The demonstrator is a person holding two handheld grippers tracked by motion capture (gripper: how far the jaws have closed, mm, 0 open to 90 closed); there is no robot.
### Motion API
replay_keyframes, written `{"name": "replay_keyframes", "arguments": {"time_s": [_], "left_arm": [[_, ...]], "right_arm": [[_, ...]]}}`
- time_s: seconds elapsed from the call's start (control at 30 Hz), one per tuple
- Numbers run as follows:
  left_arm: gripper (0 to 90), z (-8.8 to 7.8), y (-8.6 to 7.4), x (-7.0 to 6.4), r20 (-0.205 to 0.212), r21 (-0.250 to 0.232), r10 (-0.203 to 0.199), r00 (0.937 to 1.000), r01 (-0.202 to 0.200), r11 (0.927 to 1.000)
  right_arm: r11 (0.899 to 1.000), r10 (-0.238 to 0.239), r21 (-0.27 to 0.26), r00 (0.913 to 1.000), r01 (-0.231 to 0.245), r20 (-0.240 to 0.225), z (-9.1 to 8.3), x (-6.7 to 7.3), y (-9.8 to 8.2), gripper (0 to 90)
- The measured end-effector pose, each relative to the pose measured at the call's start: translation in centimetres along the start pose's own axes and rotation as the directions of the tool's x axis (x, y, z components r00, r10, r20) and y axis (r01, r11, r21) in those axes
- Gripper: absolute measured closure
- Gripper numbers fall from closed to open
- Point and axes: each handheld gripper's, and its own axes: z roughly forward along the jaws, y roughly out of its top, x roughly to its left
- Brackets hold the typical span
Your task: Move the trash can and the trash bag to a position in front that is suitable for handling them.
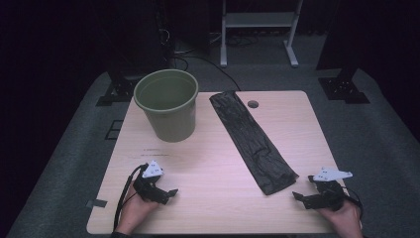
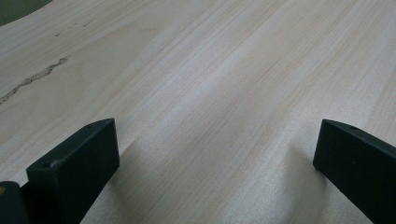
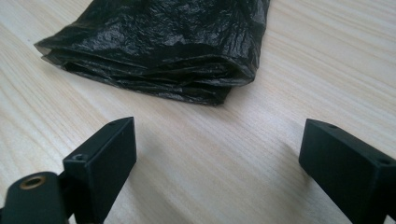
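Pale wood counter (image 1: 213, 163), dark room. Your left gripper (image 1: 166, 194) fingers spread, empty. Your right gripper (image 1: 300, 197) fingers spread, just short of folded black bag (image 1: 250, 139). Green bucket (image 1: 168, 105) upright, far left.

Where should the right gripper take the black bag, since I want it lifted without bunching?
Probably the near folded end of the black bag, approached low from the right gripper side. That end lies closest, its stacked layers form an edge, and the open fingers already face it.

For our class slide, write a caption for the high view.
Two open claws, left and right, rest near a folded black bag and green bucket.
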Motion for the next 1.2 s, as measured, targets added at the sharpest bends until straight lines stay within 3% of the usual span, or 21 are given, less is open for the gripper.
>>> {"name": "replay_keyframes", "arguments": {"time_s": [0.27,0.47,0.87,1.0,1.2], "left_arm": [[0.0,0.0,0.0,0.0,-0.002,-0.001,-0.001,1.0,0.001,1.0],[0.0,0.0,0.0,0.0,-0.002,0.0,-0.002,1.0,0.002,1.0],[0.0,0.0,0.0,-0.1,-0.004,-0.001,-0.005,1.0,0.005,1.0],[0.0,0.0,0.0,-0.1,-0.004,-0.001,-0.004,1.0,0.004,1.0],[0.0,0.0,0.0,-0.1,-0.002,-0.001,-0.004,1.0,0.004,1.0]], "right_arm": [[0.999,0.003,-0.045,1.0,-0.003,0.007,-0.3,-0.3,1.6,9.8],[0.997,0.007,-0.074,0.9997,-0.009,-0.024,0.2,-0.8,3.5,11.8],[0.998,0.001,-0.062,1.0,-0.001,-0.009,2.4,-1.3,6.2,14.2],[0.999,-0.004,-0.051,0.9997,0.003,-0.023,3.3,-1.3,6.6,18.0],[1.0,-0.009,-0.02,0.9995,0.008,-0.03,4.5,-1.5,6.8,32.7]]}}
